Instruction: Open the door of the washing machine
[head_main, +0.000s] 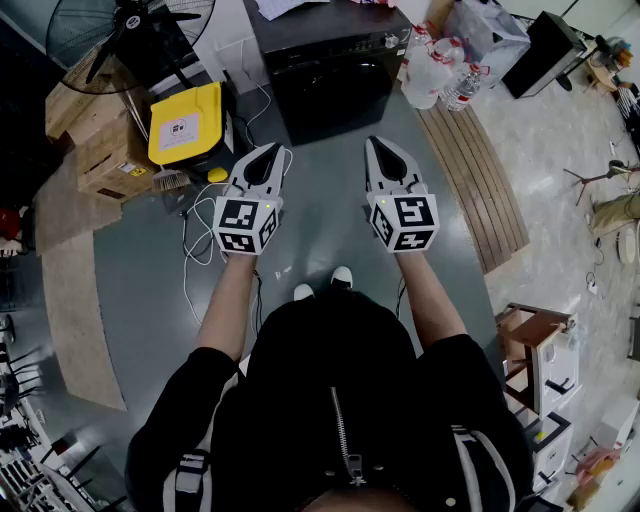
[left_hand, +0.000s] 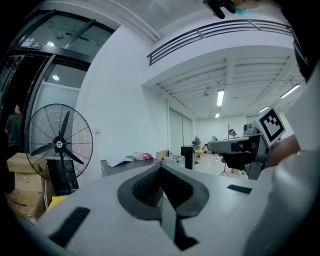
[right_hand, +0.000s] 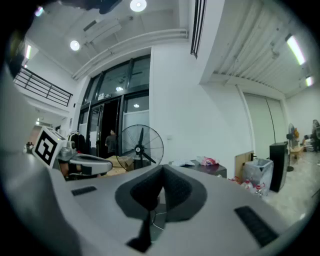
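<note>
The black washing machine stands ahead at the top middle of the head view, its dark front door closed. Cloths lie on its top, which also shows in the right gripper view. Both grippers are held level, side by side and well short of the machine. My left gripper is shut with its tips together and nothing in it. My right gripper is likewise shut and empty. Each gripper view shows the other gripper beside it: the right gripper and the left gripper.
A big floor fan and cardboard boxes stand left of the machine, beside a yellow case. White cables trail on the floor. Water bottles and wooden planks lie to the right.
</note>
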